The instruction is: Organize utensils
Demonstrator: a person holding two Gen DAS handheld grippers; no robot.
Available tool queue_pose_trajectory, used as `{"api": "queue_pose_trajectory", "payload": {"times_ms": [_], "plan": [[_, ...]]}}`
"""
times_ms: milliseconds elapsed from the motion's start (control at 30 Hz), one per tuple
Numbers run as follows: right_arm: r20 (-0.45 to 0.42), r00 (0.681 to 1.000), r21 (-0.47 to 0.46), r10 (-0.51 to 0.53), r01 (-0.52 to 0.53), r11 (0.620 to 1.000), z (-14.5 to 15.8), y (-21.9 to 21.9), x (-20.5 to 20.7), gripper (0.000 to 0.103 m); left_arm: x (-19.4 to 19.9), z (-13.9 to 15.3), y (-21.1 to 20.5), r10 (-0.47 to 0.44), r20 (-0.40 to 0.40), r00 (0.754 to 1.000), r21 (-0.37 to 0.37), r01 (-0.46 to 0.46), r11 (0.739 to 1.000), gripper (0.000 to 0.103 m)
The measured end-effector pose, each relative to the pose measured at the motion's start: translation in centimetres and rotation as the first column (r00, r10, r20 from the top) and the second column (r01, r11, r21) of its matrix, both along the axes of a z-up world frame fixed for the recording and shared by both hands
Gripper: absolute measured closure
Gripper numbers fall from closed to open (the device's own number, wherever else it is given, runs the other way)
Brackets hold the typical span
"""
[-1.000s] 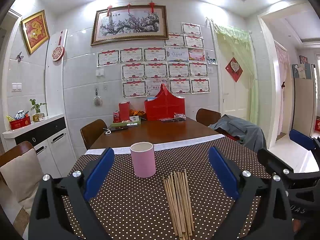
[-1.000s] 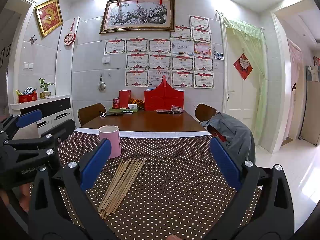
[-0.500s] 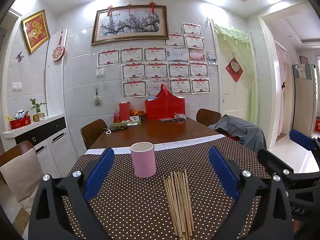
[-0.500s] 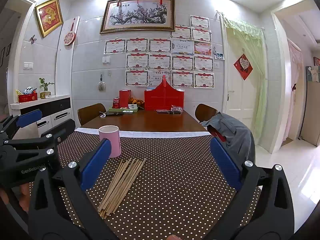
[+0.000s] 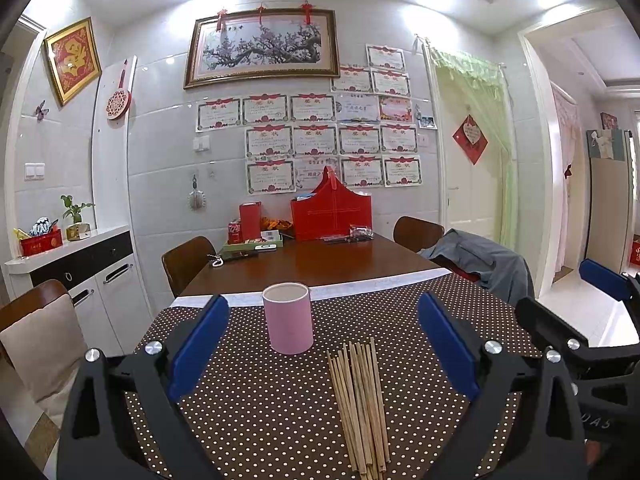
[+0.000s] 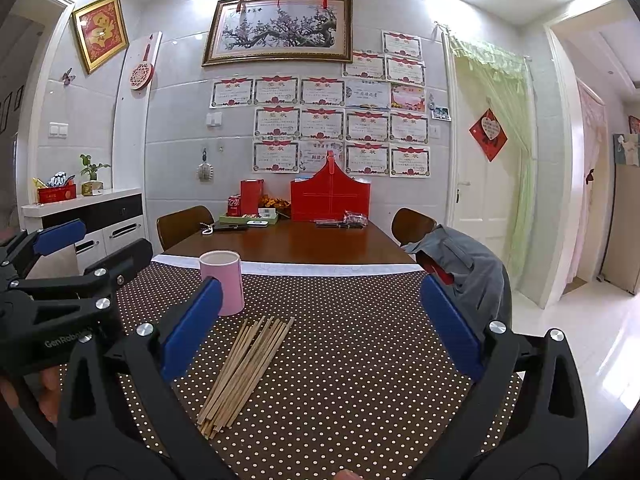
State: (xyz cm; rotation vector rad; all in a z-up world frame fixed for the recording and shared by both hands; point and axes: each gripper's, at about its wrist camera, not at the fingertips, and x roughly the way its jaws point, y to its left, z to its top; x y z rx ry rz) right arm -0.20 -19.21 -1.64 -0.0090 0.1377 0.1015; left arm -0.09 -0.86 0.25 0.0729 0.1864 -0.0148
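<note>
Chopsticks (image 5: pixel 360 404) lie bundled flat on the dotted table (image 6: pixel 360 360), just beside an upright pink cup (image 5: pixel 288 318). Left gripper (image 5: pixel 324 348) and right gripper (image 6: pixel 320 328) hover above, jaws wide apart, empty.

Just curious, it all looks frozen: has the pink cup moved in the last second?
No. The pink cup stands in the same spot, just behind the chopsticks and before the cloth's white edge.

My table (image 5: pixel 320 264) wears a brown dotted cloth (image 5: pixel 256 408) over its near half. At the far edge stand a red basket (image 5: pixel 331 216), a red box (image 5: pixel 250 220) and a cola can (image 5: pixel 234 232). A grey jacket (image 5: pixel 484 260) drapes the chair at the right edge.
</note>
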Motion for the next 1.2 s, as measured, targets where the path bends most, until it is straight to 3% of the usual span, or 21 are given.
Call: {"api": "queue_pose_trajectory", "payload": {"times_ms": [900,1000,1067,1133,1200], "plan": [[-0.041,0.999,-0.016,0.011,-0.012,1.000,-1.3,1.6,1.2,0.006,1.2,-0.7,0.9,-0.004,-0.034,0.999,0.001,0.004,1.000,0.009],[-0.091,0.996,-0.014,0.019,-0.020,1.000,-2.0,1.6,2.9,0.006,3.4,-1.7,1.6,-0.056,-0.135,0.989,-0.019,0.054,0.998,0.009],[-0.128,0.992,-0.029,0.003,-0.007,1.000,-2.9,1.6,4.3,0.006,5.8,-2.8,2.5,-0.093,-0.249,0.964,-0.061,0.080,0.995,0.009],[-0.166,0.986,-0.042,-0.008,0.001,0.999,-3.8,1.5,5.5,0.006,8.5,-4.3,3.7,-0.062,-0.368,0.928,-0.074,0.037,0.997,0.009],[-0.203,0.979,-0.059,-0.020,0.008,0.998,-4.6,1.4,6.7,0.006,9.9,-5.3,4.5,-0.049,-0.424,0.905,-0.075,0.019,0.997,0.009]]}}
